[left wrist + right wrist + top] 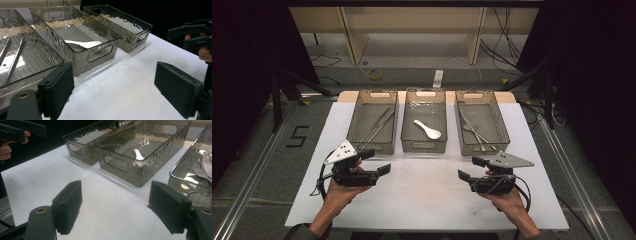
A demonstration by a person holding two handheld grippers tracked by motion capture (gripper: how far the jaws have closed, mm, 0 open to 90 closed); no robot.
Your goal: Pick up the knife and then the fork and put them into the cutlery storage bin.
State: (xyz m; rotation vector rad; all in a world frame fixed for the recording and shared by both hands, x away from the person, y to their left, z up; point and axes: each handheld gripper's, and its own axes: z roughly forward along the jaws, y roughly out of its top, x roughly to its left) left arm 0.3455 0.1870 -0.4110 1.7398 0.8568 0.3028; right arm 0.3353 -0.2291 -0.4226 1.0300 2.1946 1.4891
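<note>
- My left gripper (378, 161): held over the bare white table (422, 200) in front of the left bin (373, 121); jaws apart, nothing between them. In the left gripper view the outer edges of both pads are cut off by the frame.
- My right gripper (470, 168): held over the table in front of the right bin (482, 121); jaws wide apart, nothing between them. Its lower body is cut off in the right gripper view.
- The two grippers point toward each other across the open table, well apart.
- Left bin: smoked clear plastic, holding long thin metal pieces (377, 124) lying lengthwise. Too small in the high view to say what they are; in the left gripper view their ends run off the picture.
- Middle bin (424, 120): one white spoon (428, 129) lying on the floor of the bin, bowl toward me. Through the rippled wall in the right gripper view I see it in part, distorted.
- Right bin: metal cutlery (476, 132) lying lengthwise; a fork's tines show at the right gripper view's edge, the rest cut off. How many pieces there are I cannot tell.
- My hands: wrapped around the gripper bodies; fingers mostly hidden beneath them.
- Beyond the table: floor with cables, dim and hard to make out.
</note>
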